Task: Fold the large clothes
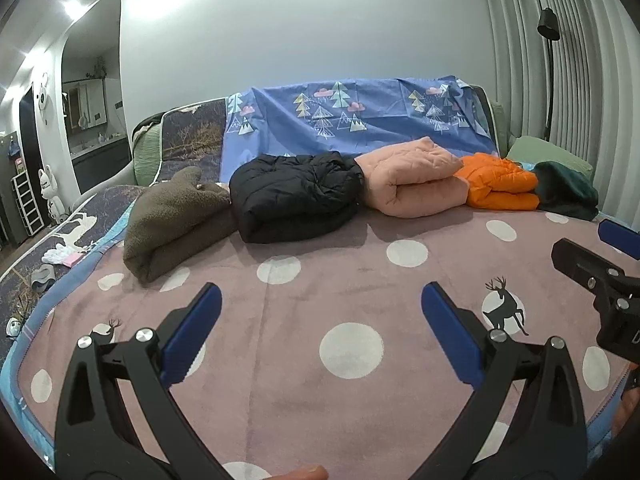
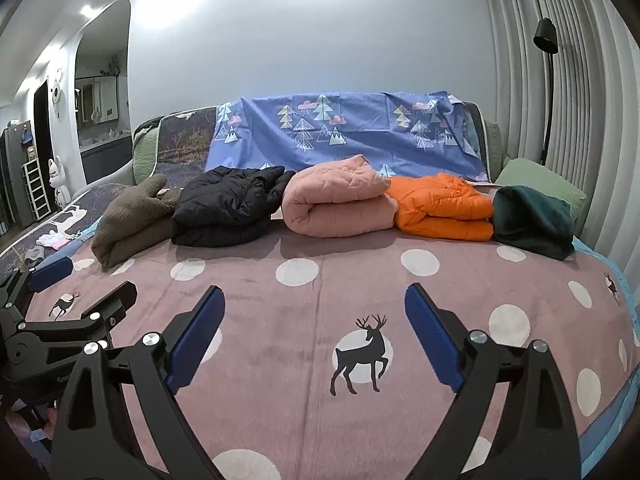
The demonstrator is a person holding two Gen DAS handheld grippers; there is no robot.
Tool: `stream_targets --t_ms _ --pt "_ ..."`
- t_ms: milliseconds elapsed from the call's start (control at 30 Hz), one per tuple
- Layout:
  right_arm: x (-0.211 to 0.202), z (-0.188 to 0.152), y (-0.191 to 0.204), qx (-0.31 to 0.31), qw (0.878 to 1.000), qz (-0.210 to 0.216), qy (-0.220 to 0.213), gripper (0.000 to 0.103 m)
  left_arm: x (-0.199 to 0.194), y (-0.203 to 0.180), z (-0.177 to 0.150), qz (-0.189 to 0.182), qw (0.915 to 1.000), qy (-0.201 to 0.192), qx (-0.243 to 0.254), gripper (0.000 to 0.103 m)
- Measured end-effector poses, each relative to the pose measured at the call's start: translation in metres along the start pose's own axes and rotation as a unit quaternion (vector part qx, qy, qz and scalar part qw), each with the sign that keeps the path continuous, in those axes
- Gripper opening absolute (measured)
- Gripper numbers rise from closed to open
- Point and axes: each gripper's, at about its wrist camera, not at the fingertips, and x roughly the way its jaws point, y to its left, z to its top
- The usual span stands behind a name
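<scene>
Left wrist view: left gripper (image 1: 321,294) jaws wide apart, nothing between them, hanging over pink dotted blanket (image 1: 320,280) with deer print. Right gripper (image 1: 592,248) in at right edge, one blue pad and one black finger visible, spread apart, also empty. Fingertip (image 1: 308,472) showing at bottom edge. Folded clothes in a row along far side of blanket, left to right: brown fleece (image 1: 172,220), black puffer jacket (image 1: 296,194), pink quilted coat (image 1: 412,178), orange puffer jacket (image 1: 500,184), dark green garment (image 1: 568,190). Each touching its neighbour. Behind row: blue sheet (image 1: 360,120) with tree print draped over sofa back. Black floor lamp (image 1: 550,40) at right by curtains.

Right wrist view: right gripper (image 2: 315,294) jaws wide apart, empty, over deer motif. Left gripper (image 2: 76,280) at left edge, apart. Partial embossed lettering on its black body, reads "Gen…", rest cut off. Same five folded items along far edge, none in either gripper. No other readable writing in either view.
</scene>
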Motion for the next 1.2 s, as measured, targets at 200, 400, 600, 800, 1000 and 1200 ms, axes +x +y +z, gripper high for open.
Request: stream_targets --t_ms 200,400,600,800,1000,1200 --pt "-0.0012 -0.0009 -0.0012 0.002 1.0 -0.006 0.001 0.092 0.0009 -0.0036 -0.0018 0.003 1.0 0.006 0.006 0.101" --pt "-0.0017 -0.0007 -0.0018 0.005 1.0 -0.012 -0.001 0.095 0.0011 -0.0024 -0.0023 0.002 1.0 0.007 0.002 0.101" --pt "0.0002 -0.0013 -0.0032 0.008 1.0 -0.015 0.001 0.095 0.0006 0.0013 -0.0024 0.001 0.9999 0.005 -0.009 0.101" --pt "0.002 -0.0022 -0.0038 0.008 1.0 -0.016 0.005 0.095 0.0031 -0.0013 -0.0022 0.008 0.9999 0.011 -0.003 0.101" --pt "0.0035 -0.0022 -0.0044 0.005 1.0 -0.015 0.005 0.095 0.0029 -0.0051 -0.0012 0.013 0.9998 0.014 0.001 0.101" --pt "0.0051 -0.0032 -0.0057 0.008 1.0 -0.015 0.008 0.095 0.0014 -0.0086 -0.001 0.014 0.9998 0.014 0.006 0.101"
